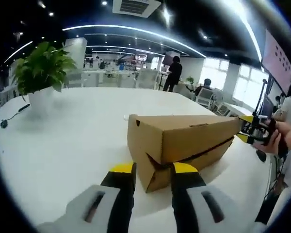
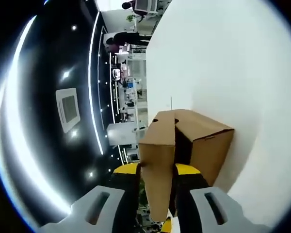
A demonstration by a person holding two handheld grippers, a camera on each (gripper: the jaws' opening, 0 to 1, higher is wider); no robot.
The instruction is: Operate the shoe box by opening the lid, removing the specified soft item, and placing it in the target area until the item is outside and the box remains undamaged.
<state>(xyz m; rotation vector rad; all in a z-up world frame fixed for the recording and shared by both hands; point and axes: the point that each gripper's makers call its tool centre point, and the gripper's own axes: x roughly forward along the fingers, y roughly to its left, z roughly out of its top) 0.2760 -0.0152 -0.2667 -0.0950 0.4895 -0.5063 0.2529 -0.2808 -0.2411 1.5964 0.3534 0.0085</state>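
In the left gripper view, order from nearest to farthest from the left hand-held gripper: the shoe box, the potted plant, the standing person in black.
1. Shoe box: directly ahead of the left hand-held gripper.
2. Potted plant: far left on the table.
3. Person in black: background, beyond the table.

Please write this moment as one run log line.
stage: opening lid | shoe box on white table, lid partly raised | right gripper: shut on lid | left gripper: open near box end
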